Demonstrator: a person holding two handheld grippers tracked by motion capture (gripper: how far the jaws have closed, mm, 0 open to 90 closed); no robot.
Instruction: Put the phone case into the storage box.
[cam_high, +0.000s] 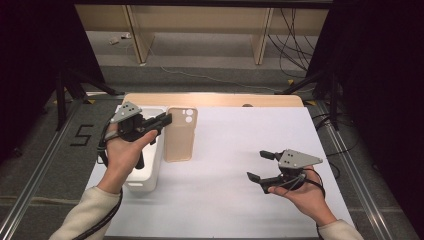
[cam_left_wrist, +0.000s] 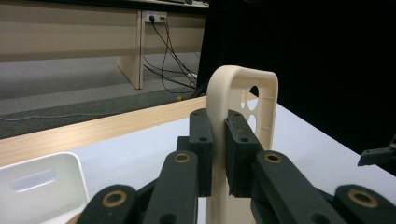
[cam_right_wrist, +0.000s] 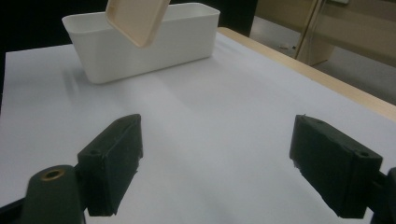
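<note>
We hold the beige phone case (cam_high: 181, 134) pinched by 1 long edge in the left gripper (cam_high: 166, 119), lifted off the white tabletop (cam_high: 240, 150) just beside the white bin (cam_high: 150, 172), while the right gripper (cam_high: 260, 165) hangs with its 2 jaws spread and nothing between them, well apart at the table's right. We judge this the carrying step, and the next move calls for swinging the case over the bin's open top and lowering it before easing the pinch. The bin's inside is largely covered by our left hand in the high view, and in the right gripper view the case (cam_right_wrist: 136, 18) is cut off at the top edge, so we cannot tell what the bin (cam_right_wrist: 140, 44) already holds.
</note>
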